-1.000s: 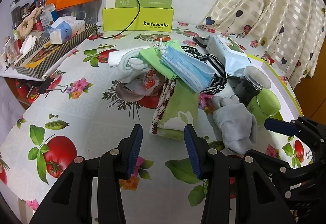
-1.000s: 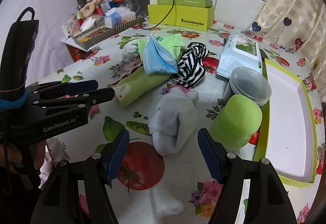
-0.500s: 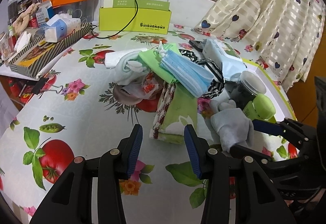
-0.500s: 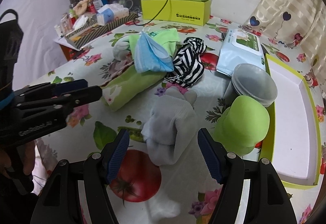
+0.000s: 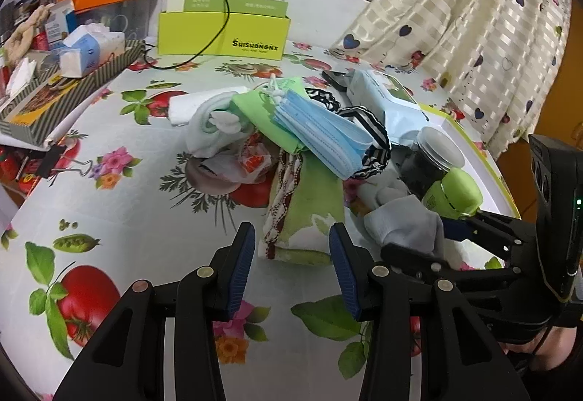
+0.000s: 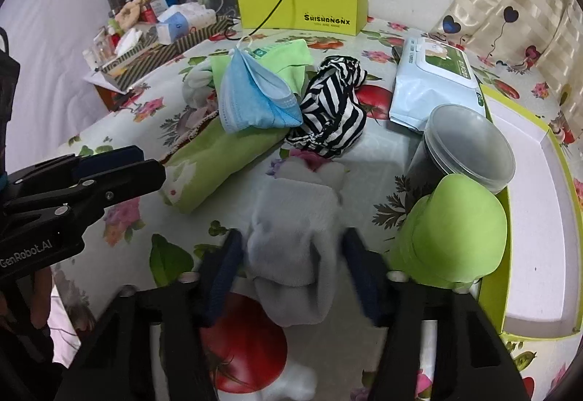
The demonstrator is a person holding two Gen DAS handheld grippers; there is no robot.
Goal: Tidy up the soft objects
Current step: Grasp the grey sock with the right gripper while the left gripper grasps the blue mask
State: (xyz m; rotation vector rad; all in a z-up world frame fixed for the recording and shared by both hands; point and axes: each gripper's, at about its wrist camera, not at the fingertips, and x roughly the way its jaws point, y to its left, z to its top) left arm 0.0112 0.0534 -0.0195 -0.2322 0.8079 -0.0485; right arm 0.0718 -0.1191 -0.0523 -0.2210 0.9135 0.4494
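Note:
A grey sock lies on the fruit-print tablecloth, between the open fingers of my right gripper; the blurred jaws stand on either side of it. It also shows in the left wrist view. My left gripper is open and empty, just short of a folded green towel. Behind lie a blue face mask, a green cloth, a striped black-and-white cloth and a white sock.
A green-capped bottle and a clear lidded jar stand right of the grey sock. A yellow-rimmed white tray lies at the right. A wipes pack, a yellow box and a cluttered striped box sit behind.
My right gripper has moved forward and its fingers have come in around the grey sock. My left gripper has stayed open and shifted slightly toward the green towel.

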